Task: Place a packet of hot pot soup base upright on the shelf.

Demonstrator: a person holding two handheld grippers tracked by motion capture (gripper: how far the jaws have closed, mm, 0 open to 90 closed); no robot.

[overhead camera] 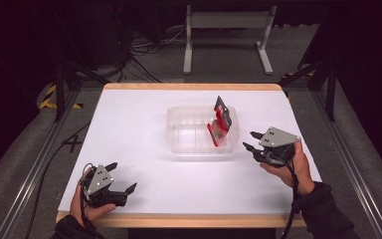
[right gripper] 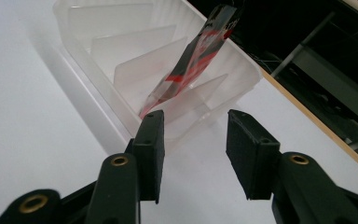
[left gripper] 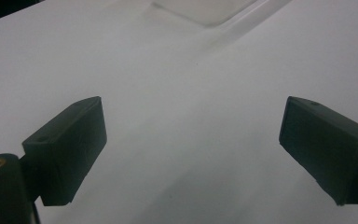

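A red and black packet [overhead camera: 221, 121] leans upright in the right end of the clear tray [overhead camera: 179, 130]. The right gripper [overhead camera: 249, 141] waits beside it, jaws apart and empty. The left gripper [overhead camera: 121, 177] rests near left, jaws wide apart.

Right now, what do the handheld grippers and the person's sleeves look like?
Both the left gripper and the right gripper have black bodies, a grey three-cornered plate on top and a black cable trailing back along the wrist. Their jaws are blocky black pads on arms with brass-coloured rivets. The sleeves are dark.
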